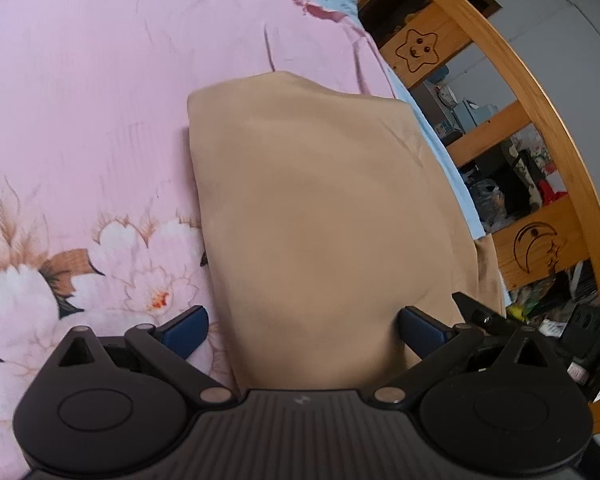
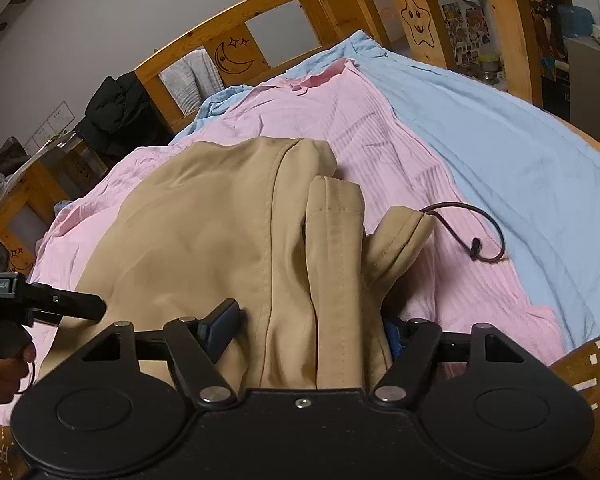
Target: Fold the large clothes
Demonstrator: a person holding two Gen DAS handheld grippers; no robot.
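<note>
A tan garment (image 1: pixel 312 208) lies folded on the pink floral bedsheet (image 1: pixel 80 120). In the left wrist view its near part fills the space between the blue pads (image 1: pixel 188 332) of my left gripper (image 1: pixel 300 332), which looks closed on the cloth. In the right wrist view the tan garment (image 2: pixel 204 240) is bunched in thick folds between the pads of my right gripper (image 2: pixel 308 332), which grips it. A dark drawstring (image 2: pixel 480 236) trails from its hem onto the pink sheet. The left gripper (image 2: pixel 60 304) shows at the left edge.
A blue sheet (image 2: pixel 500 140) covers the right side of the bed. A wooden bed rail (image 2: pixel 236 40) with moon and star carvings runs around the bed. Dark clothes (image 2: pixel 116 112) hang over the rail at left. Cluttered shelves (image 1: pixel 512 176) stand beyond the rail.
</note>
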